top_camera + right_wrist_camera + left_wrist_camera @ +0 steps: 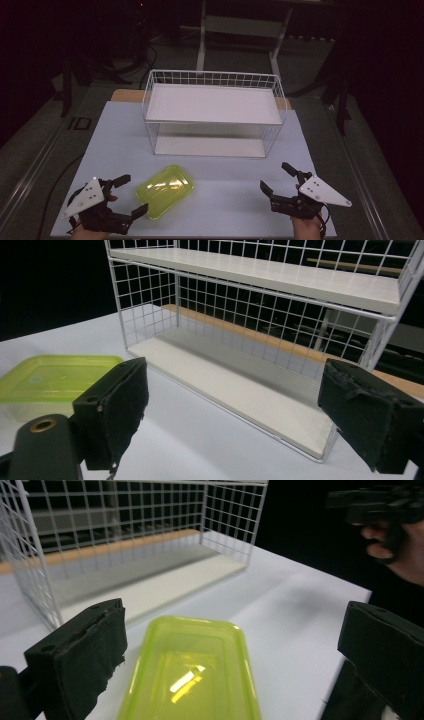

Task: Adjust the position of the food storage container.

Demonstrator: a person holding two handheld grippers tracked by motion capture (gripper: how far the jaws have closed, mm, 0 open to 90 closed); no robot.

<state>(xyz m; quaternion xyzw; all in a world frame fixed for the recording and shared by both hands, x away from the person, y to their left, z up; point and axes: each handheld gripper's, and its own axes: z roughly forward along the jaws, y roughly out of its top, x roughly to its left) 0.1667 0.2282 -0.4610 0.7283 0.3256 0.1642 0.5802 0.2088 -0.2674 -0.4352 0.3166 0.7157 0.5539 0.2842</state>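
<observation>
Item: yellow-green lidded container (165, 191), flat on table (230, 200), front-left, before wire shelf rack (212, 114). Left gripper (131, 196): jaws spread, container's near end btwn them, untouched. Right gripper (278, 176): spread, well apart, nothing held.

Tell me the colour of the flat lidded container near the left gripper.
Translucent yellow-green container; clearest in the left gripper view.

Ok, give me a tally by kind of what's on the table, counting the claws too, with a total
Yellow-green lidded container: 1
White wire rack with two shelves: 1
Black claws: 2, the left claw and the right claw, both open
Total: 4
</observation>
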